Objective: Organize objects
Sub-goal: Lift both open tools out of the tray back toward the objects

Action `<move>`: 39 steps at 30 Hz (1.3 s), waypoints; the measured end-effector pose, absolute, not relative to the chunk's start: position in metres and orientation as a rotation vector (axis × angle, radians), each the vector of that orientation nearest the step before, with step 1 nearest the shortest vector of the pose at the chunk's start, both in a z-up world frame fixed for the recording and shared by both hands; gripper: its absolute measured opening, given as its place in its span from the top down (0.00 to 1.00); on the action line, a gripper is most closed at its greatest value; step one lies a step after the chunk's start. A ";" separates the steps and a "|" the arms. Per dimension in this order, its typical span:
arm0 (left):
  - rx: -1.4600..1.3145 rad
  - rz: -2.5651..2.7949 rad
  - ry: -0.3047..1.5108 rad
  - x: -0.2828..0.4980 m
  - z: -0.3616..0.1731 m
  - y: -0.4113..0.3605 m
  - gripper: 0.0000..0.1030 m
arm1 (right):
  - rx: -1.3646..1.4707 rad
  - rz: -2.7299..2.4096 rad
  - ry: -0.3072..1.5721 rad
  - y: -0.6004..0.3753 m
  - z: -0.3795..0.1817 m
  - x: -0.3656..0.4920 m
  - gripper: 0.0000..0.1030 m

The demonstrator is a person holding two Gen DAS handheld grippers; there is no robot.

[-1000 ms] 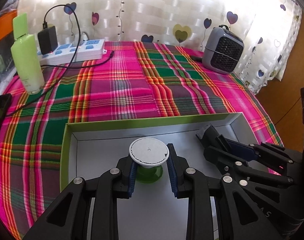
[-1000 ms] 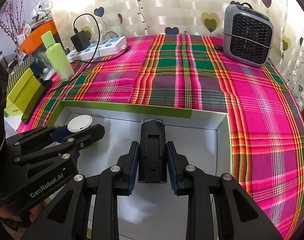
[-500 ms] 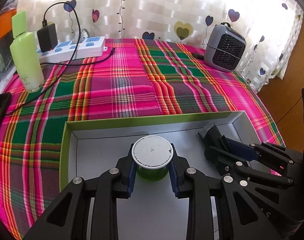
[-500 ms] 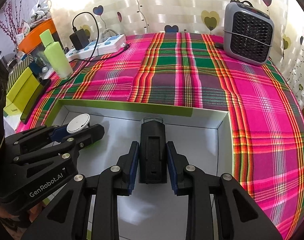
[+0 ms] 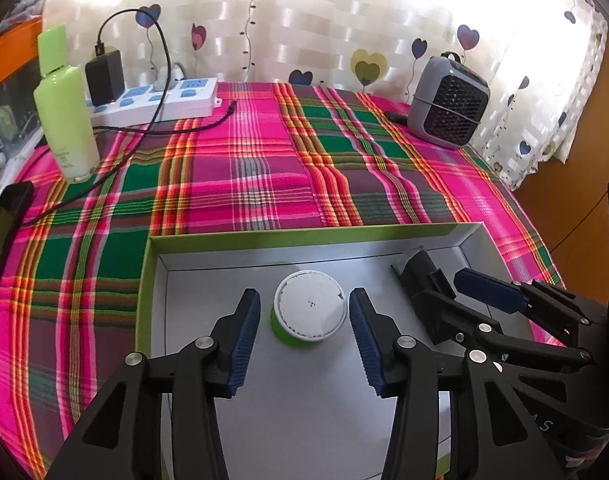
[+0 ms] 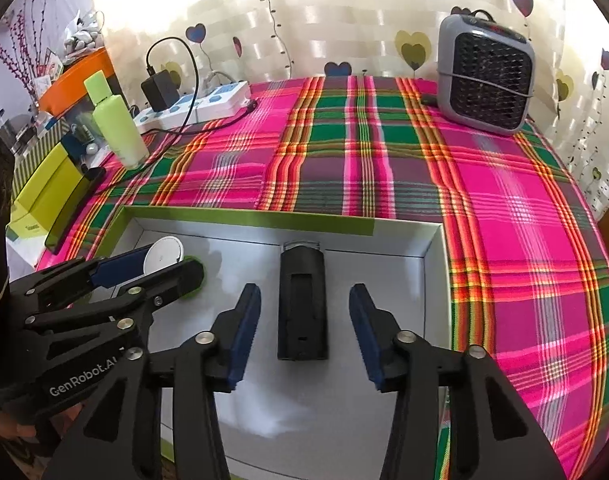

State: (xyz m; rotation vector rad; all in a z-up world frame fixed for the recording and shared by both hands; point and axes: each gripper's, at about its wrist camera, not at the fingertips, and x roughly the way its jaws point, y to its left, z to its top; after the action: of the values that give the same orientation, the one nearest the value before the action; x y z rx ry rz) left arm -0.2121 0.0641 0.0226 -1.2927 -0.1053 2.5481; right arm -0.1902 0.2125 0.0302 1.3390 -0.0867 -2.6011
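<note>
The left claw (image 5: 304, 334) was open, its blue pads (image 5: 246, 340) standing clear on either side of the cup (image 5: 309, 312), with a gap between each pad and the cup wall. The cup, green with a white lid, stood upright on the grey floor of the box (image 5: 304, 238), in the box's left half and near its far wall. The right claw (image 6: 304, 334) was likewise open, its pads (image 6: 364, 340) apart from the black device (image 6: 302, 304), which lay flat on the box floor between them, its long axis pointing toward the far wall and its far end close to that wall. In the left wrist view the right claw (image 5: 456, 294) appeared at right, over the device (image 5: 418, 270); in the right wrist view the left claw (image 6: 156, 266) appeared at left, flanking the cup (image 6: 164, 254). The box (image 6: 248, 216), open-topped with green outer walls, rested on the surface (image 5: 264, 168), which was covered by a pink, green and red plaid cloth. At the far right of the surface stood a grey heater (image 6: 484, 84) with a dark grille. At the far left lay a white power strip (image 5: 156, 100) with a black adapter (image 5: 104, 76) plugged in and a black cable (image 5: 164, 130) trailing over the cloth. A pale green bottle (image 5: 66, 120) stood upright near the strip. A curtain (image 5: 304, 20) printed with heart balloons hung behind the surface.
</note>
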 end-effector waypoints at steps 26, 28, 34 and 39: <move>-1.172 2.712 -0.049 -0.122 0.061 0.047 0.53 | 1.221 -2.686 -0.060 0.212 0.060 -0.116 0.52; -1.162 2.722 -0.049 -0.115 0.063 0.046 0.53 | 1.206 -2.691 -0.045 0.210 0.062 -0.108 0.52; -1.130 2.747 -0.036 -0.093 0.068 0.044 0.53 | 1.172 -2.705 -0.040 0.208 0.067 -0.089 0.52; -1.119 2.753 -0.026 -0.075 0.067 0.044 0.53 | 1.161 -2.728 -0.013 0.207 0.067 -0.075 0.52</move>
State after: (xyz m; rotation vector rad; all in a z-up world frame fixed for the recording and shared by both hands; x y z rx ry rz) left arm -0.0754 0.0442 0.0673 -1.1195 -0.0256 2.7530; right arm -0.0746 0.2073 0.0666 1.1613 -0.0129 -2.7275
